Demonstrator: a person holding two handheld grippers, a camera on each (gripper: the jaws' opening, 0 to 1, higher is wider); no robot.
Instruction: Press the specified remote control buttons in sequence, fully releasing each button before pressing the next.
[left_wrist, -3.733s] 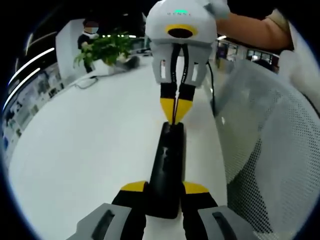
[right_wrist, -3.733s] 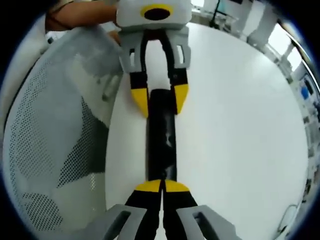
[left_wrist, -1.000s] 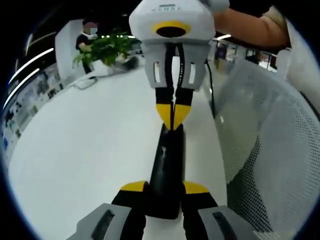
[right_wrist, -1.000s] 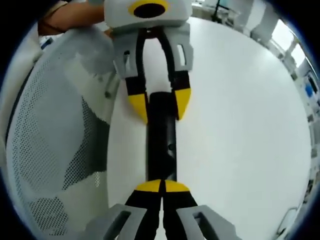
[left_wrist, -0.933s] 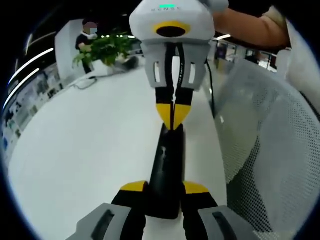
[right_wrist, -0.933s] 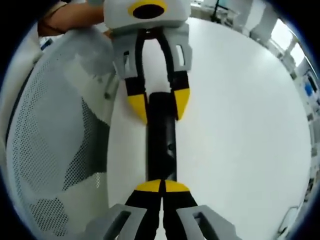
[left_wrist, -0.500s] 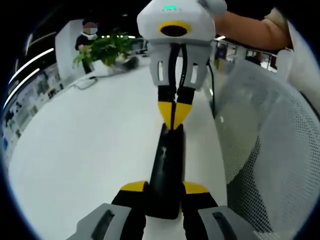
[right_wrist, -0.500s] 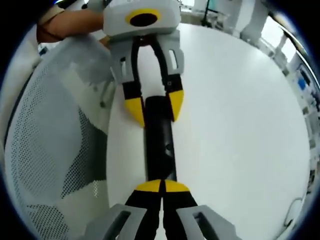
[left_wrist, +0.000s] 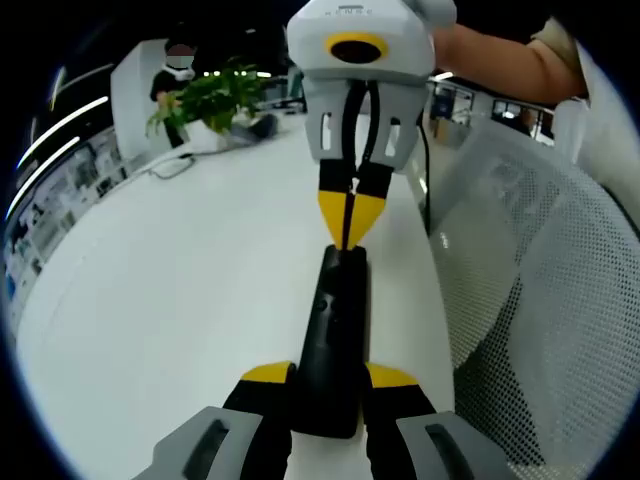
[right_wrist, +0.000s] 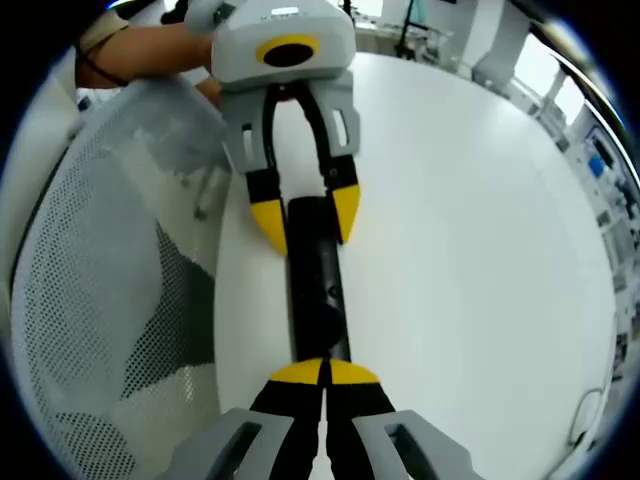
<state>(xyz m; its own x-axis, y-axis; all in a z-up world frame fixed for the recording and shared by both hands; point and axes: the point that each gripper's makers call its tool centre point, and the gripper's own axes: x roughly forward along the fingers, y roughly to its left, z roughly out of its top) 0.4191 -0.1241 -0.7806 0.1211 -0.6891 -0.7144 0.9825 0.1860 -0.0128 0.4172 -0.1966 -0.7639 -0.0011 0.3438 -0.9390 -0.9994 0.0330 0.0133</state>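
While the left hand-held gripper (left_wrist: 330, 385) clamps the remote (left_wrist: 335, 335), the right hand-held gripper (right_wrist: 322, 375), tips together, rests at its far end; a skewed press could slide it across the bench (left_wrist: 170, 290).

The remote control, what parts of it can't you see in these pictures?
- Buttons on the remote control: too dark and small to tell apart in both views.
- Near end, left gripper view: hidden between the left claw.
- Whether the right claw touches a button: hidden under its closed yellow tips, right gripper view.

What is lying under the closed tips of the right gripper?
The far end of the black remote control lies under the shut tips of the right gripper, on the white table. Whether the tips touch a button cannot be seen, they cover that spot.
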